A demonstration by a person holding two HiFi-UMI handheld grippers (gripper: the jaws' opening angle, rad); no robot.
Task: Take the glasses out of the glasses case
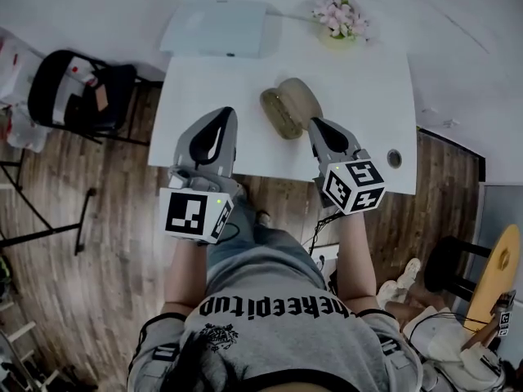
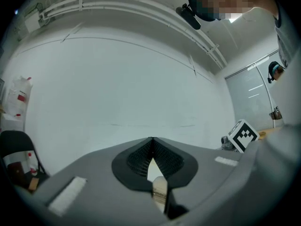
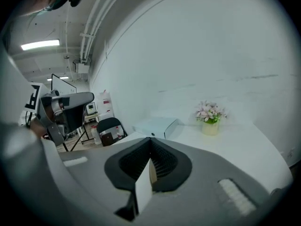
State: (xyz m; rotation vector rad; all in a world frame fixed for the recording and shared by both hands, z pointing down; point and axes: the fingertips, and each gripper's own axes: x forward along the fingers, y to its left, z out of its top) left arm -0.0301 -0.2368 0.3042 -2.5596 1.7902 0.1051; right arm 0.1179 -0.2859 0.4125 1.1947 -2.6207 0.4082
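Observation:
An olive-tan glasses case (image 1: 291, 106) lies on the white table (image 1: 212, 80), a little right of its middle. It looks closed, and no glasses show. My left gripper (image 1: 225, 114) hovers over the table's near edge, left of the case and apart from it. Its jaws meet at the tip (image 2: 152, 140) with nothing held. My right gripper (image 1: 314, 124) sits just at the case's near right end, close to it, and whether it touches is unclear. Its jaws are pressed together (image 3: 151, 141) and hold nothing.
A flat white box (image 1: 216, 27) and a pot of pink flowers (image 1: 341, 19) stand at the table's far side. A cable hole (image 1: 395, 158) is near the right front corner. A black folding chair (image 1: 73, 88) stands on the wooden floor at the left.

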